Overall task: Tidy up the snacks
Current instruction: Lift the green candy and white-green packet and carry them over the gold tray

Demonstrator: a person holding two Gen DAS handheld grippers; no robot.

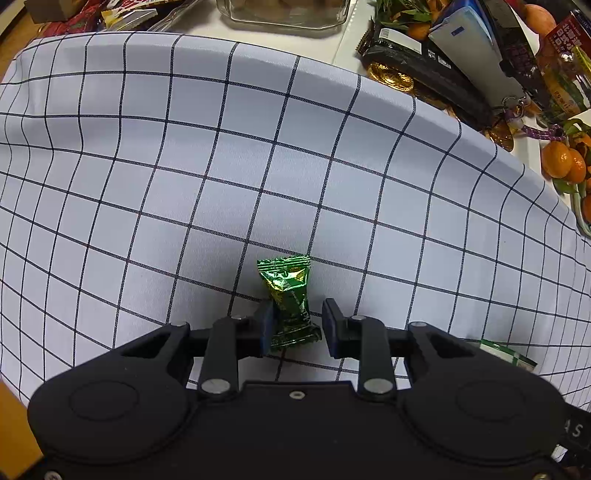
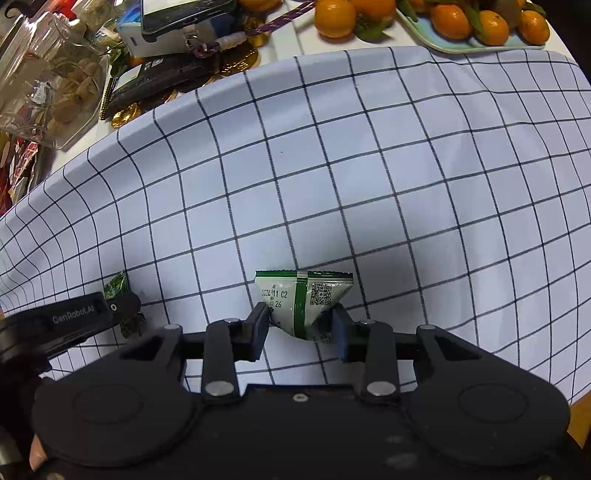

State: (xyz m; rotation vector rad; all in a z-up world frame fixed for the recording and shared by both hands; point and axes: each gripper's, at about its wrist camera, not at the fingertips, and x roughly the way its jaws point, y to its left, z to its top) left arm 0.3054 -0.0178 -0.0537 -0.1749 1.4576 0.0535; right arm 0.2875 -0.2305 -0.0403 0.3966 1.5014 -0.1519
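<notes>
A shiny green candy packet [image 1: 290,299] lies on the checked cloth [image 1: 221,166] between the fingers of my left gripper [image 1: 297,326]. The left finger touches it; a gap shows at the right finger, so the jaws are open around it. My right gripper [image 2: 299,326] is shut on a white-and-green snack packet [image 2: 306,302] with a QR code, held just above the cloth [image 2: 332,166]. That packet's corner shows in the left wrist view [image 1: 508,354]. The left gripper's body [image 2: 74,321] and the green candy [image 2: 116,284] show at the left of the right wrist view.
Beyond the cloth's far edge stand a glass jar of snacks [image 2: 48,81], a black packet [image 1: 417,70], gold coins [image 1: 391,75], a phone on a box [image 2: 177,22], red wrappers [image 1: 85,18] and a tray of tangerines [image 2: 480,26].
</notes>
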